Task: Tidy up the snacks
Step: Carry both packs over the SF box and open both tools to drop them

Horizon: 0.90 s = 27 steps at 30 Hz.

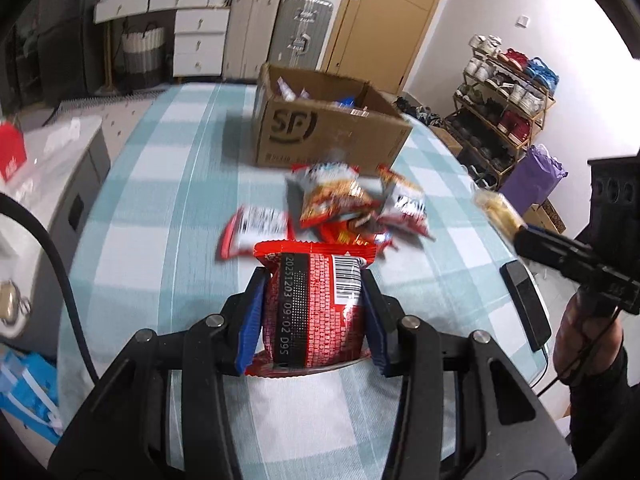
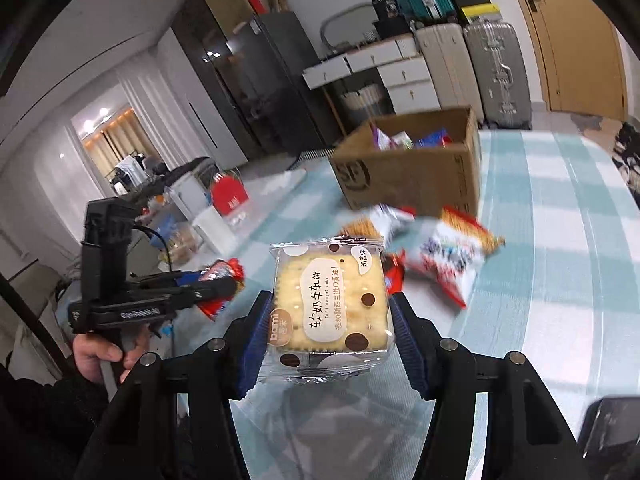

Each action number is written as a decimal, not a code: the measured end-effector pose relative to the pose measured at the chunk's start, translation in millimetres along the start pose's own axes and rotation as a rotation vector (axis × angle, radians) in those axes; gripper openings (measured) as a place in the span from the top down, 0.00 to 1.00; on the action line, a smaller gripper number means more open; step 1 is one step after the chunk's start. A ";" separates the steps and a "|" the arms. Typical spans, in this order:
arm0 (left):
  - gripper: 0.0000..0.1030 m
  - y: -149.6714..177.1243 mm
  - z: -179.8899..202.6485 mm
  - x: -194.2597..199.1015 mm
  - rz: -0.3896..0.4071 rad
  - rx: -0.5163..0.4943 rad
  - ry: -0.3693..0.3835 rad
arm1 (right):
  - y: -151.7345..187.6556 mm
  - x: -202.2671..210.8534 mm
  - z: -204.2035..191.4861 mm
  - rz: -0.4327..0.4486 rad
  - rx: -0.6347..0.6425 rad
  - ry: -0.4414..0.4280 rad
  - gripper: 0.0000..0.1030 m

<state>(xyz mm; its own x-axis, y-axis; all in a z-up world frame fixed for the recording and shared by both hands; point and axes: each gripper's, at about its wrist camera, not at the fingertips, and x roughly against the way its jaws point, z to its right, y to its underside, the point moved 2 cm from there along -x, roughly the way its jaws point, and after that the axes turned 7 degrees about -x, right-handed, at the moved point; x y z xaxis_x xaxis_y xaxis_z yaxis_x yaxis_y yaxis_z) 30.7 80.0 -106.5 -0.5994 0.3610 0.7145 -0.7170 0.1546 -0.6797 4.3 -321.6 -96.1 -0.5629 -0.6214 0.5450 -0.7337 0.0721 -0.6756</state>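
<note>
Left gripper (image 1: 314, 312) jaws clamp red packet (image 1: 316, 304); right gripper (image 2: 328, 340) jaws clamp "bami" cracker pack (image 2: 330, 304); "SF" box (image 1: 320, 136) beyond.

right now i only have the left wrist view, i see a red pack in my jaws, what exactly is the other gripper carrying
Observer: The right gripper is shut on a clear-wrapped cracker sandwich pack, printed side facing its camera.
Operator: the box looks half hidden from here, anything in it
Observer: Yes, the cardboard box is open on top, with purple, white and blue packets showing inside.
Operator: how does my grip look from the side
Observer: Seen from the right wrist, the left gripper has the red pack sticking out past its fingertips, clear of the table.
</note>
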 end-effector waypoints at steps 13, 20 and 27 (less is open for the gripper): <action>0.60 -84.9 10.7 15.2 0.067 -0.099 -0.044 | -81.6 19.3 -19.0 0.102 0.024 -0.061 0.43; 0.60 -128.2 7.4 18.2 0.106 -0.138 -0.137 | -128.2 22.6 -23.4 0.132 0.041 -0.052 0.43; 0.60 -176.0 11.1 16.7 0.124 -0.156 -0.127 | -176.5 25.0 -23.2 0.165 0.045 -0.037 0.43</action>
<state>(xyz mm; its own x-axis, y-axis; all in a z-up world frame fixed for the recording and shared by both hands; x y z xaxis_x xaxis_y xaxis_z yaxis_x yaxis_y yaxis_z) 143.0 48.6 26.9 -0.7264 0.2693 0.6324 -0.5773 0.2602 -0.7740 110.9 -331.8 48.3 -0.6594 -0.6321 0.4069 -0.6141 0.1407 -0.7766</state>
